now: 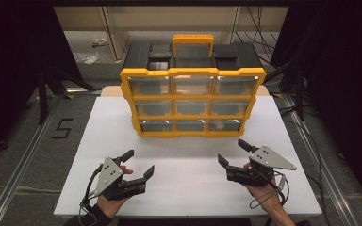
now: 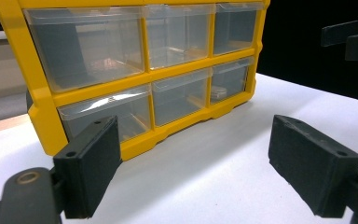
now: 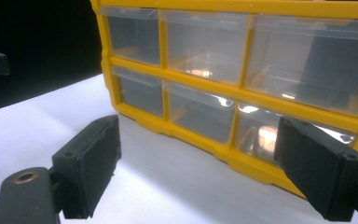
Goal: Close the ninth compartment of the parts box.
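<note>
A yellow drawer cabinet [image 1: 193, 101] with three rows of clear plastic drawers stands on the white table [image 1: 188, 188], toward its far middle. All the drawers look closed. The bottom right drawer [image 1: 224, 125] holds a small pale object [image 2: 218, 93], also seen as a bright patch [image 3: 265, 137]. My left gripper [image 1: 140, 162] rests low over the near left of the table, open and holding nothing. My right gripper [image 1: 232, 150] is at the near right, also open and holding nothing. Both point at the cabinet [image 2: 144, 74] [image 3: 242, 88], well short of it. The left gripper [image 2: 200, 163] and the right gripper [image 3: 205, 168] each frame bare table.
The cabinet's black top carries a yellow handle [image 1: 193, 44]. Metal rails [image 1: 23, 165] run along the floor on both sides of the table. A black "5" [image 1: 62, 128] is marked on the floor at left. Cables [image 1: 311, 136] lie at right.
</note>
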### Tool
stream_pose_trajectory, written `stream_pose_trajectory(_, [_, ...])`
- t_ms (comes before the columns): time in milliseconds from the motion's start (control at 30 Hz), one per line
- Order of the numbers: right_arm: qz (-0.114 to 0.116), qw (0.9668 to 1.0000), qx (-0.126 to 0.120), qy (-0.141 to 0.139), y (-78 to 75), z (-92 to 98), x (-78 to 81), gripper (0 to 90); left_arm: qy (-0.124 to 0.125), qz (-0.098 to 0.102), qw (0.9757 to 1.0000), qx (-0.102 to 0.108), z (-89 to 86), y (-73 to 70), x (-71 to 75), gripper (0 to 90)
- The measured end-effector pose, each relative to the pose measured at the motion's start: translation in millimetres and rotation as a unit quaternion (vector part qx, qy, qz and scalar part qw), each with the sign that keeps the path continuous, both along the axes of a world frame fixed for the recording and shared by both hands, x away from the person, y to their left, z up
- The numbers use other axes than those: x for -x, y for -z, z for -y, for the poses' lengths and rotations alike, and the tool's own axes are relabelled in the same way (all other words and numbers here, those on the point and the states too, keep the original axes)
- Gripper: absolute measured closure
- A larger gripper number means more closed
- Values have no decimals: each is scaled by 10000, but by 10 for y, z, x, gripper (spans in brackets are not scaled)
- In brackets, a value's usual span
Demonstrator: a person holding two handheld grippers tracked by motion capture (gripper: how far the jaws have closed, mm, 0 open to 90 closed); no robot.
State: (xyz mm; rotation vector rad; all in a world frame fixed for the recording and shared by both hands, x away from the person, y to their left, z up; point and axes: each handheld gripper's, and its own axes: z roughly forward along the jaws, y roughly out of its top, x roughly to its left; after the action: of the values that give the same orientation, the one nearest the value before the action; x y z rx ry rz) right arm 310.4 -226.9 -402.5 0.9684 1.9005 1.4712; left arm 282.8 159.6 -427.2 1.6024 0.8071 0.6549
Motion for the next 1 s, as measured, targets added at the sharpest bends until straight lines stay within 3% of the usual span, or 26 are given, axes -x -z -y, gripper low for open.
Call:
stream_pose_trajectory(600, [-81,10000,18,12,62,59,102,156,-19,-12,10000,9,-10,5,4,163])
stream_pose_trajectory(1000, [-17,10000,20,24,60,82,126,156,-23,-14,10000,11,-6,5,2,163])
